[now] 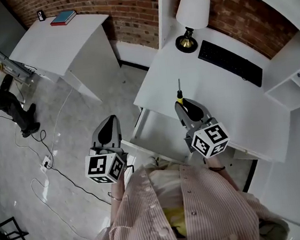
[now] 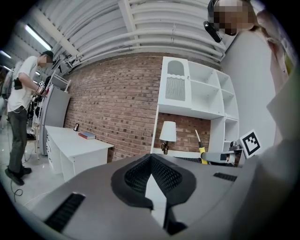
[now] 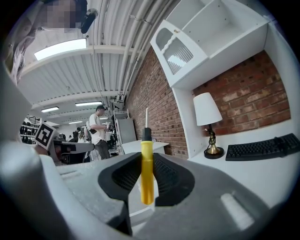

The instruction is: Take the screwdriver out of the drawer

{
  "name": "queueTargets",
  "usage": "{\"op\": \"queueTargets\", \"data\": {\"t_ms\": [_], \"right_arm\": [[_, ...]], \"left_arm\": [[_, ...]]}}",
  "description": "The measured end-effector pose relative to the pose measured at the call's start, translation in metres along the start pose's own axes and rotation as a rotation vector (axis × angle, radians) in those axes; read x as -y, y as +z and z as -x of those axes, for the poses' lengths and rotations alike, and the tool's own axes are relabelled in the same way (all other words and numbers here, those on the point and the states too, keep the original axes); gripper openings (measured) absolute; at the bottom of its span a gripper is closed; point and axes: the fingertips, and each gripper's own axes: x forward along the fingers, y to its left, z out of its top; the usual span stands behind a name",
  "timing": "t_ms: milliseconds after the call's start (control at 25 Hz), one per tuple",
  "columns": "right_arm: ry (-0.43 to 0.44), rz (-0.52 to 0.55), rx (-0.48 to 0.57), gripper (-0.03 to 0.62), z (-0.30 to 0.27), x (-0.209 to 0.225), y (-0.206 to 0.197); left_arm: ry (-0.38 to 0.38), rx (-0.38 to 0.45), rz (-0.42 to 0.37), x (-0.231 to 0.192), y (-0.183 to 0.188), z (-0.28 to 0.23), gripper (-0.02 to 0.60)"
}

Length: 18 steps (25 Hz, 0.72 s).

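A screwdriver [image 3: 146,173] with a yellow handle and a thin metal shaft stands upright between the pads of my right gripper [image 3: 146,161], which is shut on the handle. In the head view that right gripper [image 1: 187,106] hovers over the near left part of the white desk [image 1: 228,100], with the screwdriver [image 1: 179,93] pointing away from me. My left gripper [image 1: 108,128] hangs over the floor left of the desk. Its pads meet at the tip and hold nothing in the left gripper view [image 2: 151,161]. A white drawer front [image 1: 149,135] shows below the desk edge.
On the desk stand a white lamp [image 1: 192,15] and a black keyboard [image 1: 229,62], with open white shelves [image 1: 296,81] at its right. A second white table [image 1: 60,38] with a book [image 1: 63,17] is at the far left. Cables [image 1: 47,166] trail across the floor, where a person [image 1: 2,101] stands.
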Motion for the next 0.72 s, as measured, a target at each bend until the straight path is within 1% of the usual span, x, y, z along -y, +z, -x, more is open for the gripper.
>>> {"op": "queueTargets", "data": {"t_ms": [720], "right_arm": [[-0.033,0.017,-0.021,0.080,0.002,0.010,-0.008]], "left_arm": [[0.015,-0.019,0.002,-0.003,-0.006,-0.003,0.000]]}}
